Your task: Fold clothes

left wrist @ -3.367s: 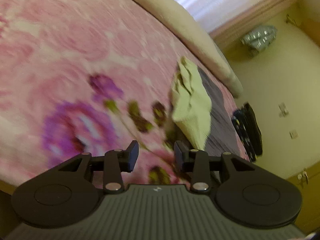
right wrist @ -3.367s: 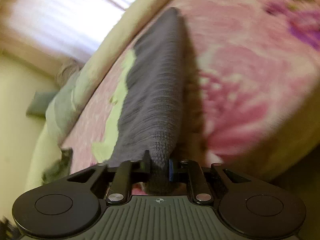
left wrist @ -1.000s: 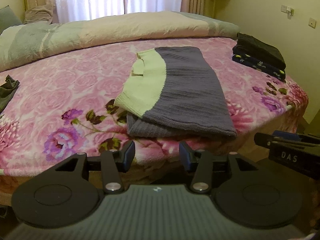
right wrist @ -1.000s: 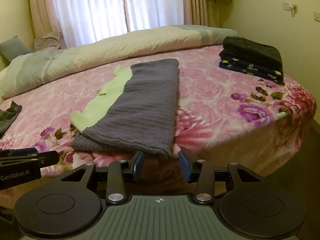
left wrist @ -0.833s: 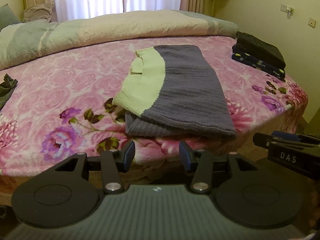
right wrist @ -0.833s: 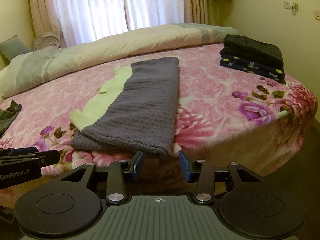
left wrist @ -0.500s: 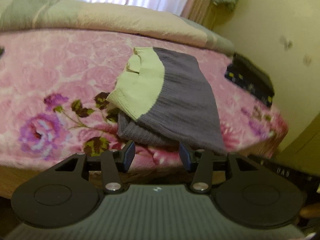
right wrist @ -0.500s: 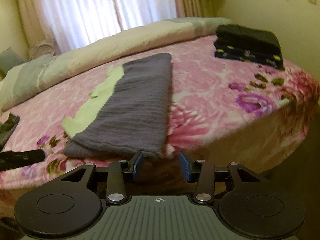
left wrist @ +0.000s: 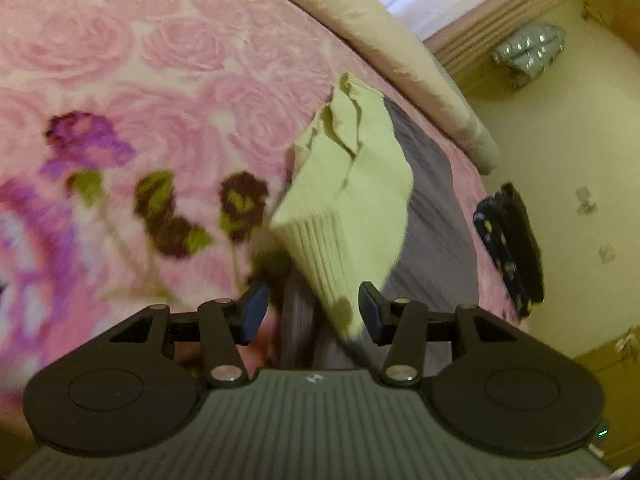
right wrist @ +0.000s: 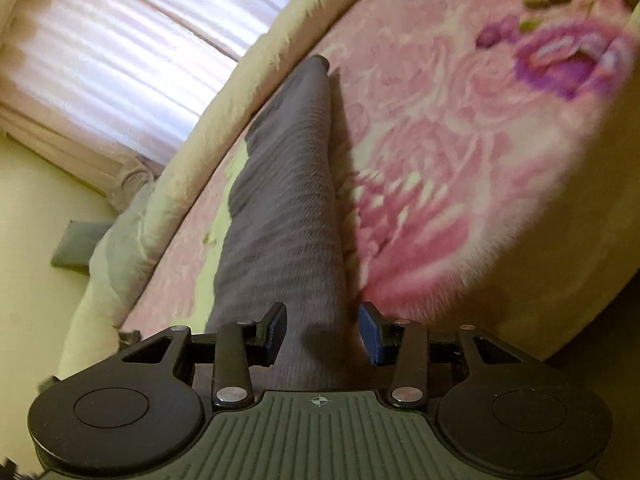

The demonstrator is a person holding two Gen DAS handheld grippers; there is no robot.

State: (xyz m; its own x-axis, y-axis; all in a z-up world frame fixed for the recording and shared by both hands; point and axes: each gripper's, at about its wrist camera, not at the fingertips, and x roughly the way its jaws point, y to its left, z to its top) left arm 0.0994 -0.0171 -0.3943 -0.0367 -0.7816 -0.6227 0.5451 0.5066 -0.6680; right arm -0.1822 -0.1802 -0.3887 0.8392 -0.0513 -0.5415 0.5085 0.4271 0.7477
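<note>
A folded knit garment, grey with a pale green part, lies on the pink floral bed. In the left wrist view my left gripper (left wrist: 312, 312) is open, its jaws on either side of the near corner where the pale green ribbed part (left wrist: 352, 200) overlaps the grey part (left wrist: 432, 208). In the right wrist view my right gripper (right wrist: 323, 332) is open with the grey near edge of the garment (right wrist: 288, 216) between its jaws. Neither is closed on the cloth.
The bed's pink floral blanket (left wrist: 132, 92) spreads left; its near edge (right wrist: 520, 248) drops off to the right. A rolled duvet (left wrist: 380, 36) lies behind. A dark folded stack (left wrist: 516, 248) sits at the bed's right side. Curtains (right wrist: 120, 60) hang behind.
Both grippers have moved forward and down from a standoff in front of the bed to the garment's near edge. Both stay open, now straddling the cloth.
</note>
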